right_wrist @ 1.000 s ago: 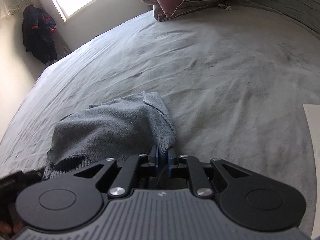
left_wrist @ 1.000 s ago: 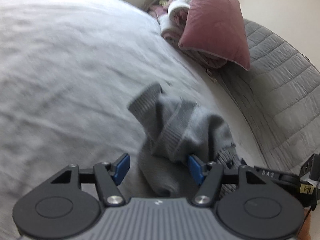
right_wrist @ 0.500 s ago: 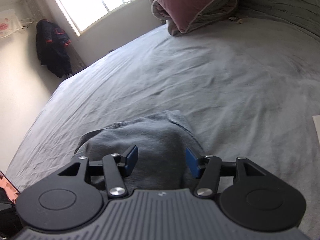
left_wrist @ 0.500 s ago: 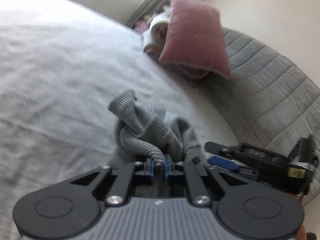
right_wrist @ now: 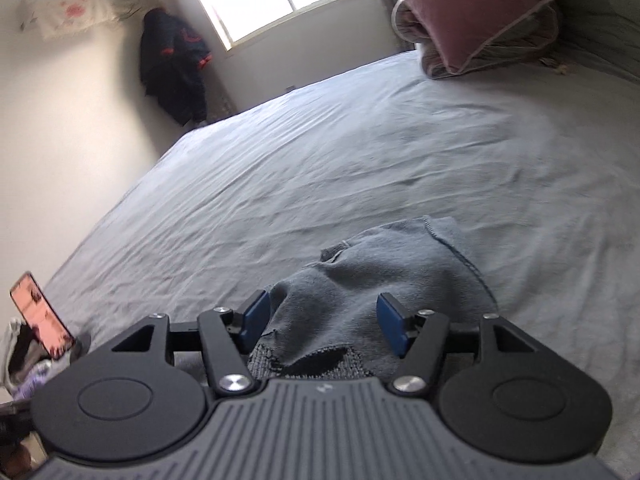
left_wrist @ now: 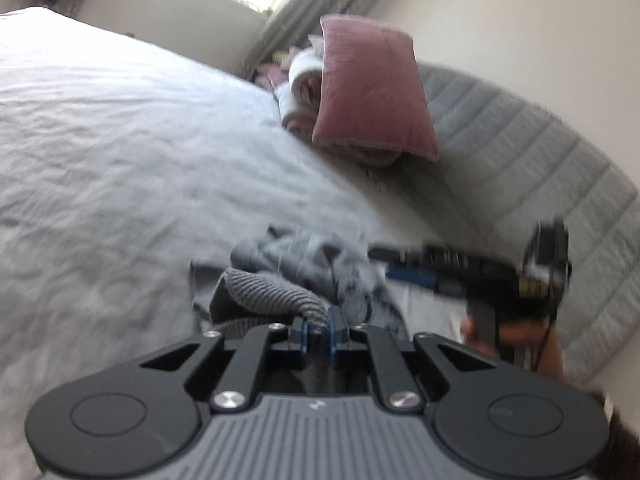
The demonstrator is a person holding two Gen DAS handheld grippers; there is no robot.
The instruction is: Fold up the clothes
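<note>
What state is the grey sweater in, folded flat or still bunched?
Bunched. The grey sweater lies in a rumpled heap on the bed, and the left gripper is shut on its ribbed edge.

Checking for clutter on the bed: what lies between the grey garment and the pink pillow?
In the right wrist view, only bare, wrinkled grey sheet runs from the grey garment up to the pink pillow; nothing rests on it.

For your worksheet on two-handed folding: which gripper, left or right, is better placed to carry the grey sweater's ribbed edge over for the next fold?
Left, probably. The left gripper is shut on the grey sweater's ribbed edge; the right gripper has just been opening, its pads clear of the cloth.
</note>
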